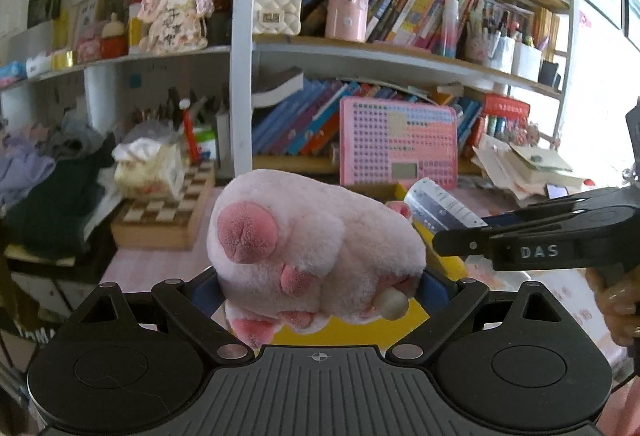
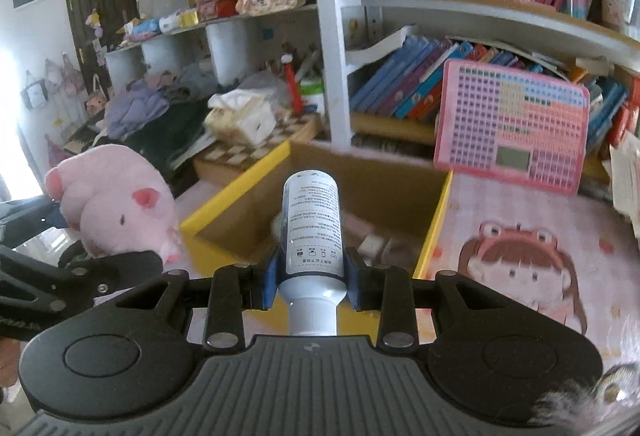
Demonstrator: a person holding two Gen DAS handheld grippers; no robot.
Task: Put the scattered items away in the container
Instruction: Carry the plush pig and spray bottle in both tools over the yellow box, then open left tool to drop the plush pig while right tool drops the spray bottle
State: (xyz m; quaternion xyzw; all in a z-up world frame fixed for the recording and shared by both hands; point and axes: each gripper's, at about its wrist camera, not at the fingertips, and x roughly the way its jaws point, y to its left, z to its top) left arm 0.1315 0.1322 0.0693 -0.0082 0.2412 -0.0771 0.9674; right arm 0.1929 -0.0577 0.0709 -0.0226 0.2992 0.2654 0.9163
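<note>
Left wrist view shows the left gripper point(image 1: 318, 286) with its jaws spread wide around a pink plush pig point(image 1: 312, 248), the blue pads pressed into the toy's sides so it is held clear of the table. Below and behind the pig lies the yellow-rimmed cardboard box point(image 1: 352, 330). At the right edge the right gripper point(image 1: 452, 242) reaches in sideways, a hand point(image 1: 618, 310) on its grip, carrying a white spray bottle point(image 1: 442, 209).

Right wrist view has the right gripper point(image 2: 312, 278) with jaws drawn narrow on that bottle point(image 2: 312, 224) — clamped near its shoulder, base pointing forward over the box point(image 2: 236, 191). The box stands open on a pink cartoon-print tablecloth point(image 2: 520, 236), with a few small items inside, too blurred to name. To the left, beside the box, the pig point(image 2: 116, 203) hangs in the left gripper point(image 2: 72, 236) — only partly in view here. A pink calculator point(image 2: 512, 131) leans against the bookshelf behind.
</note>
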